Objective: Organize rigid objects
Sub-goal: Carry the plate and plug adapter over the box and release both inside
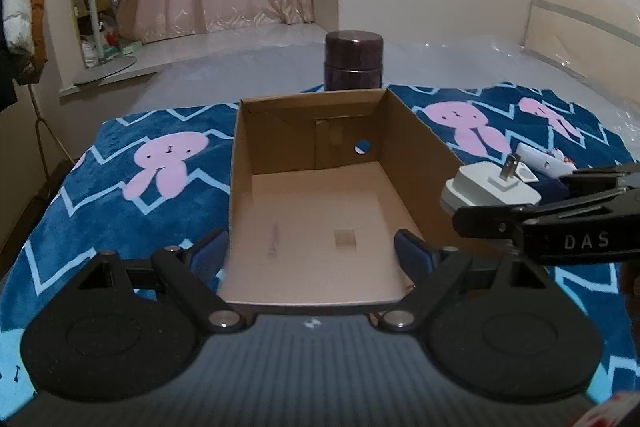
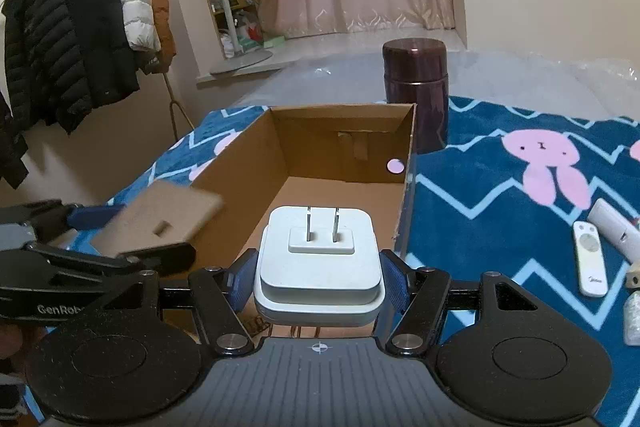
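An open cardboard box [image 1: 320, 211] stands on the bunny blanket; it also shows in the right wrist view [image 2: 336, 163]. My right gripper [image 2: 318, 279] is shut on a white power adapter [image 2: 320, 259], prongs forward, over the box's near right edge. That adapter [image 1: 488, 189] shows right of the box in the left wrist view. My left gripper [image 1: 312, 253] is open at the box's near wall, one pad [image 1: 210, 255] outside the left wall, the other pad [image 1: 414, 253] inside. Its arm [image 2: 80, 259] shows by the box flap [image 2: 160, 223].
A dark maroon canister [image 2: 416, 95] stands behind the box, also in the left wrist view [image 1: 354, 61]. White remotes [image 2: 590, 259] and small items lie on the blanket [image 2: 500, 211] at right. Coats [image 2: 80, 27] hang on a rack at left.
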`<state>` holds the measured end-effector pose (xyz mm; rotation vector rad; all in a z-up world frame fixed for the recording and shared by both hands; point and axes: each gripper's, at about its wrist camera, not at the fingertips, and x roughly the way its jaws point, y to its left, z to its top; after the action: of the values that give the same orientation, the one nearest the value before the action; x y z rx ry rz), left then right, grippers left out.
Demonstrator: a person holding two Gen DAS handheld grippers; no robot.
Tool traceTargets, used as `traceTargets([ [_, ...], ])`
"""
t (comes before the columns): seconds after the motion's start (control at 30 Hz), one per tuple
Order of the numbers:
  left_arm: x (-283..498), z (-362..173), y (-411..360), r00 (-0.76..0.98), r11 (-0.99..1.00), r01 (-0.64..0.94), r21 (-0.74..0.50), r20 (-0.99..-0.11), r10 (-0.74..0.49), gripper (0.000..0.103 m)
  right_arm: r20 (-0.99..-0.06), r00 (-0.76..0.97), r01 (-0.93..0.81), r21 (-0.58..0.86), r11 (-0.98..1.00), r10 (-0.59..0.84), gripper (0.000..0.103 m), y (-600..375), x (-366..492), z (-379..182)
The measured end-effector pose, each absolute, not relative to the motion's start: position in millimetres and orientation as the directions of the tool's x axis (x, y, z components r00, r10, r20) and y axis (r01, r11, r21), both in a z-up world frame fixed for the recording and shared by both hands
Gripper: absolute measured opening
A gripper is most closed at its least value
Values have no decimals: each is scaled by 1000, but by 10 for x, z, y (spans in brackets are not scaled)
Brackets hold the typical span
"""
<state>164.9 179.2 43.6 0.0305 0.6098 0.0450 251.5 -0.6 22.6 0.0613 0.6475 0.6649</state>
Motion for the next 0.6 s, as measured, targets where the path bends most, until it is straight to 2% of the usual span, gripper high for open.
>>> traceTargets([
  [0.53,1342,577,1955,844,994,-103,34,-526,106,89,-532,601,-572,236,786,597,62,96,2516,202],
  [0.57,1330,586,1951,845,994,-104,34,-524,107,89,-521,611,-571,231,787,596,63,88,2502,212],
  [0.6,1317,593,1947,846,994,-104,33,-522,106,89,-513,621,-566,228,792,592,70,76,2490,223],
])
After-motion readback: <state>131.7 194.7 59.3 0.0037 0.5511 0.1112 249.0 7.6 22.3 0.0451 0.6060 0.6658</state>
